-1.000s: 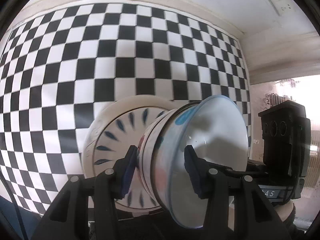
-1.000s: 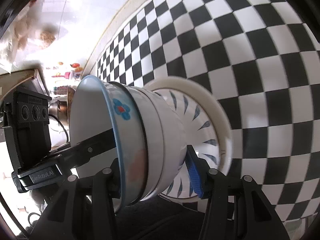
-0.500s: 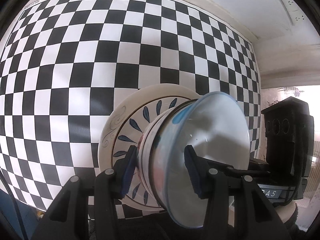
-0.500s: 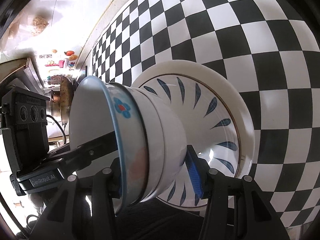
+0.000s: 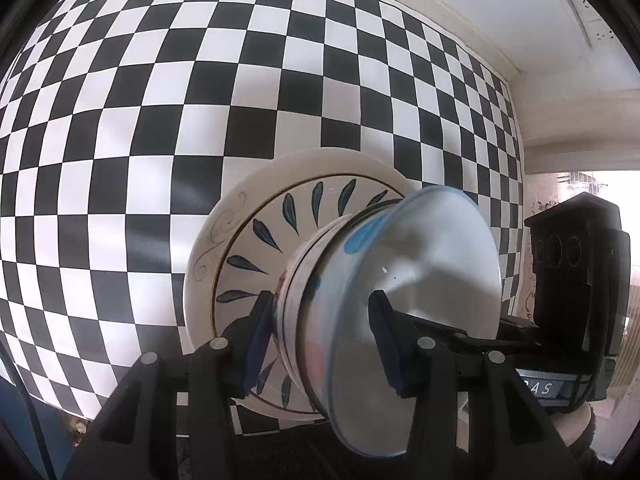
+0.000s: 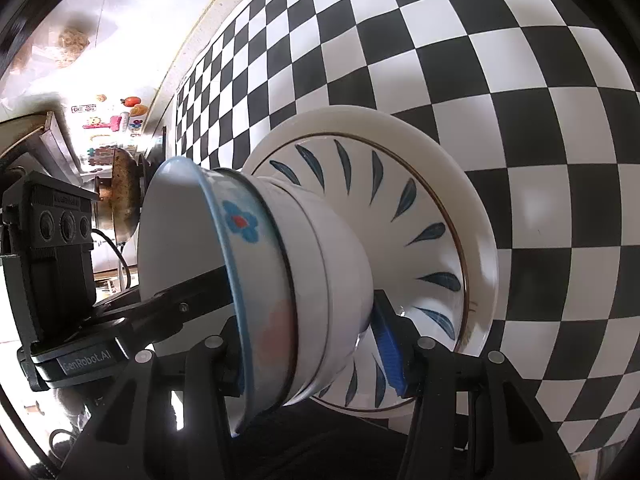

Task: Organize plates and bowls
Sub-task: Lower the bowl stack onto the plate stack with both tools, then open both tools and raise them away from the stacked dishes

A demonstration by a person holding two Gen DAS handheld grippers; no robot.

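Note:
A nested stack of bowls (image 5: 400,300), the top one blue-rimmed with a blue flower (image 6: 240,222), hangs tilted between both grippers. My left gripper (image 5: 320,340) is shut on the stack's wall, one finger inside the top bowl and one outside at the base. On the opposite side my right gripper (image 6: 308,348) is shut on the wall the same way, and its body shows in the left wrist view (image 5: 576,300). Just under the stack's foot lies a blue-leaf plate (image 6: 420,208) on a larger cream plate (image 5: 216,248). Whether the foot touches the plate I cannot tell.
A black-and-white checkered cloth (image 5: 160,120) covers the table around the plates. A white wall ledge (image 5: 560,80) runs behind it. Beyond the table's end, a worn pan (image 6: 120,200) and coloured stickers (image 6: 112,120) show in the right wrist view.
Both grippers sank a little with the bowl stack, and more of the blue-leaf plate shows beneath it. Both grips look unchanged.

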